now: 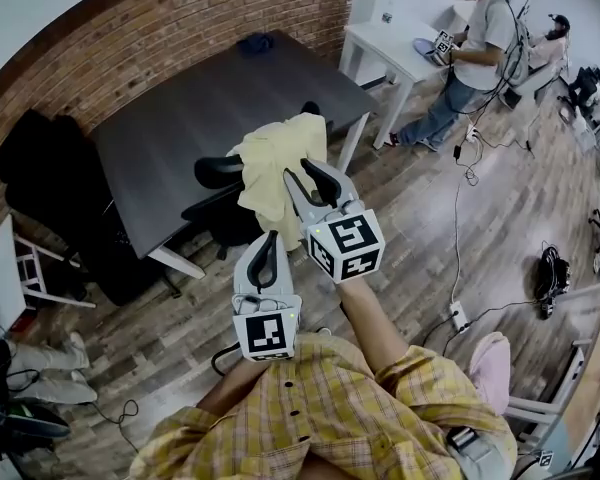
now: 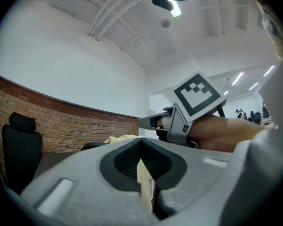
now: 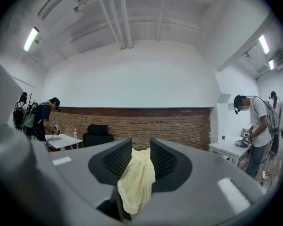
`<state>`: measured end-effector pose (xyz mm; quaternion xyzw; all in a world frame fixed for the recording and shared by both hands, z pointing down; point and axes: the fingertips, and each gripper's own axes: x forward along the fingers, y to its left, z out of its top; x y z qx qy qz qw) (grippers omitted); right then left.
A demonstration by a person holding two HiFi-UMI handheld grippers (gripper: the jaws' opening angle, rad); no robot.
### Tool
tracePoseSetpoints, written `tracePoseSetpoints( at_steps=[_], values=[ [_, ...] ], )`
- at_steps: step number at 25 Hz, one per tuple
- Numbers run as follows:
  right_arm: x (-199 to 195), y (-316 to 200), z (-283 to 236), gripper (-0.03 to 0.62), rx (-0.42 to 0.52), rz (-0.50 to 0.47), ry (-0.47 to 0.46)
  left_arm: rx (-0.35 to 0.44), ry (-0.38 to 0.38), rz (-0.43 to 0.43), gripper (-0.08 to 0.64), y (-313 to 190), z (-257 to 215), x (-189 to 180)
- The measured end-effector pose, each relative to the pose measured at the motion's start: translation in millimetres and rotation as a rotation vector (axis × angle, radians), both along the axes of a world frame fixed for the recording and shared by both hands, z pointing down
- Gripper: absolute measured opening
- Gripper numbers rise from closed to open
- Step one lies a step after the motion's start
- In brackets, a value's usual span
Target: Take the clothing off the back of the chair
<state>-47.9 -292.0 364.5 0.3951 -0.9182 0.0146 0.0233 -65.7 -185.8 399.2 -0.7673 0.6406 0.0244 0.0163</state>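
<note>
Both pairs of jaws are closed on cloth. On the left gripper (image 1: 271, 240) (image 2: 142, 147) they are pressed almost together, with only a thin fold of the pale yellow knitted garment (image 1: 272, 163) (image 2: 144, 182) caught between them. On the right gripper (image 1: 305, 173) (image 3: 140, 150) they stand a little apart, clamped on a thicker bunch of the same garment (image 3: 137, 180), which hangs down between the pads in a loose fold.

In the head view both grippers sit at the centre of the frame, the right one higher and further forward. The garment spreads out just above them, draped at the top of a black office chair (image 1: 216, 172) whose armrest shows to the garment's left. I cannot tell whether the cloth touches the backrest.

Behind the chair lies a dark grey rectangular worktop (image 1: 200, 108), with a small blue object (image 1: 255, 41) at its far edge. A red brick wall (image 1: 180, 8) curves across the upper left of the frame. At the upper right a person in a white shirt (image 1: 480, 38) stands beside a white table (image 1: 380, 43).
</note>
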Motion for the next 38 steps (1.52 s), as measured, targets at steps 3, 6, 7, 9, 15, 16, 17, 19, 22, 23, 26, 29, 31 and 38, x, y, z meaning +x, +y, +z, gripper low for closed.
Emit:
tracePoseSetpoints(
  at_steps=[3,6,7,9,15,16,17,19,22,23,26,29,31,38],
  values=[
    [-2,-7,3,0.134,-0.006,0.005,0.008,-0.011,-0.019,0.001,0.0,-1,3,-1],
    [-3,-15,4,0.157,-0.001,0.009,0.015,0.014,0.013,-0.006,0.0,-4,-2,-1],
    [-4,-18,6,0.166,-0.001,0.008,0.019,0.015,0.012,-0.006,0.0,-5,-2,-1],
    [-8,-24,10,0.184,-0.008,0.004,0.027,-0.002,-0.017,-0.003,0.0,-6,2,-1],
    [-11,-40,21,0.216,-0.029,0.007,0.029,0.041,0.03,-0.011,0.0,-9,-8,-2],
    [-11,-42,22,0.219,-0.031,0.008,0.03,0.036,0.024,-0.009,0.0,-10,-7,-2],
    [-11,-45,23,0.224,-0.032,0.009,0.031,0.027,0.014,-0.005,0.0,-10,-5,-2],
    [-13,-50,27,0.244,-0.036,0.007,0.037,0.017,0.001,0.0,0.0,-11,-5,-3],
    [-17,-58,31,0.281,-0.047,0.0,0.045,0.016,-0.013,0.003,0.0,-12,-7,-4],
    [-18,-61,31,0.288,-0.043,0.003,0.052,0.015,-0.019,0.004,0.0,-12,-8,-5],
    [-20,-67,30,0.299,-0.031,0.004,0.067,0.023,-0.018,0.004,0.0,-14,-10,-5],
    [-20,-74,30,0.302,-0.03,-0.001,0.06,0.042,0.0,0.003,0.0,-16,-14,-5],
    [-21,-80,31,0.307,-0.035,-0.007,0.053,0.036,-0.013,0.005,0.0,-17,-13,-6],
    [-24,-101,60,0.313,-0.08,-0.039,0.025,0.027,-0.022,0.007,0.0,-21,-8,-5]
  ],
)
